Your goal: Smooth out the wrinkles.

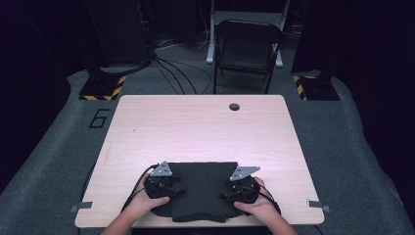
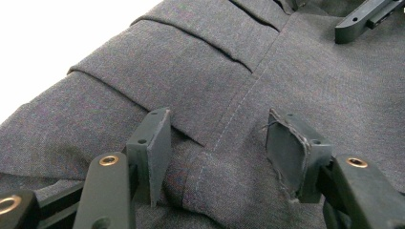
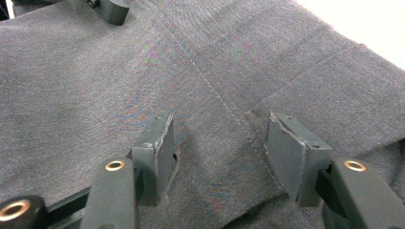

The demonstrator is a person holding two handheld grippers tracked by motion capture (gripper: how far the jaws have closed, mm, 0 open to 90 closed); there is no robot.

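Note:
A dark grey folded cloth [image 1: 203,188] lies at the table's near edge, stitched seams and layered folds showing on it [image 2: 191,71] [image 3: 95,81]. A hand holds my left gripper [image 1: 177,190] at the cloth's left side, pointing inward. Its jaws stand wide apart [image 2: 217,148] and rest on the fabric, with a low hump of cloth rising between them. My right gripper [image 1: 227,195] is held at the cloth's right side, facing the left one. Its jaws are also spread [image 3: 219,148] over flat fabric beside a seam. Neither gripper's pads pinch the cloth.
The light wooden table [image 1: 195,127] stretches away beyond the cloth, with a round cable hole [image 1: 234,106] near its far edge. A black folding chair [image 1: 247,46] stands behind it. Cables and stand bases with yellow-black tape [image 1: 103,88] lie on the grey floor.

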